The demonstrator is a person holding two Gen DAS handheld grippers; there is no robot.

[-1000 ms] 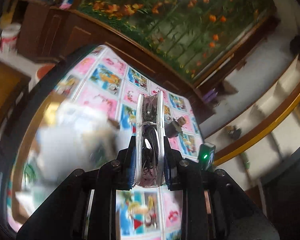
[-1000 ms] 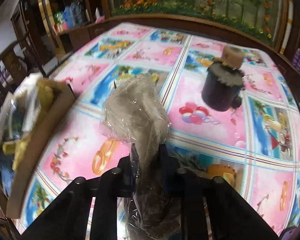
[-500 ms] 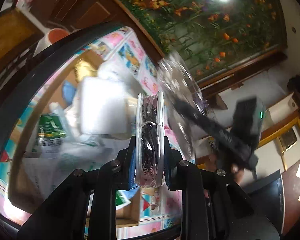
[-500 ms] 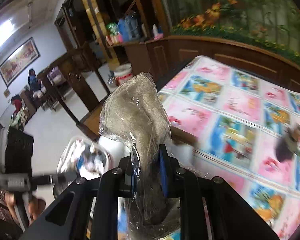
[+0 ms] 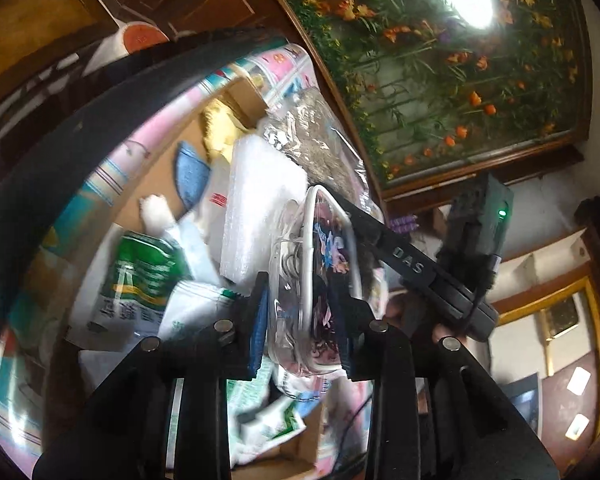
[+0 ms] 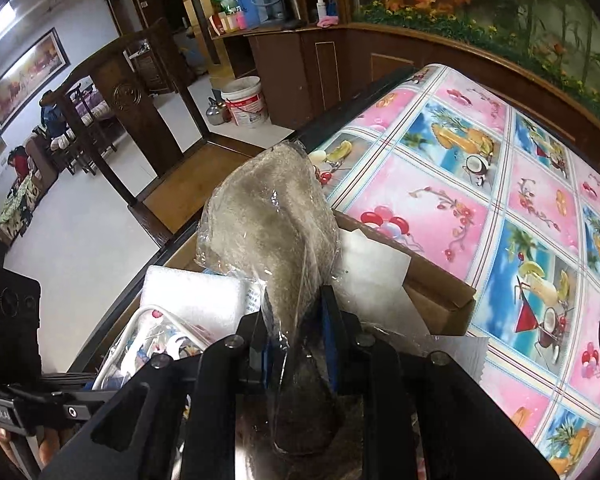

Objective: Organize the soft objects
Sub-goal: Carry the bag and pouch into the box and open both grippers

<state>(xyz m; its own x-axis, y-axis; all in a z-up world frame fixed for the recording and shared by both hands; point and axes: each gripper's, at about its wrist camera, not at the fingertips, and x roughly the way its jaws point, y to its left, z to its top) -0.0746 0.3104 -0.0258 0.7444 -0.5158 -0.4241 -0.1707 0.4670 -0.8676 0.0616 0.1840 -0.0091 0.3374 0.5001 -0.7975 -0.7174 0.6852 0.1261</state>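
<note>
A clear pouch with white trim, full of patterned bits, sits between the pads of my left gripper. Its jaws are opening, and the pouch still fills the gap. It hangs just above an open cardboard box packed with soft things. My right gripper is shut on a clear bag of grey fibre, held upright over the box's near corner. From the left wrist view, that grey bag and the right gripper's body stand close beside the pouch. The pouch also shows in the right wrist view.
In the box lie a white foam block, a green packet, a blue cloth and a yellow toy. The box stands at the edge of the patterned tablecloth. A wooden chair and a bucket stand beyond the edge.
Both grippers have swung from the open table to over the box. The left has dropped lower and rolled, its jaws now wider around the pouch. The right still grips the grey bag.
</note>
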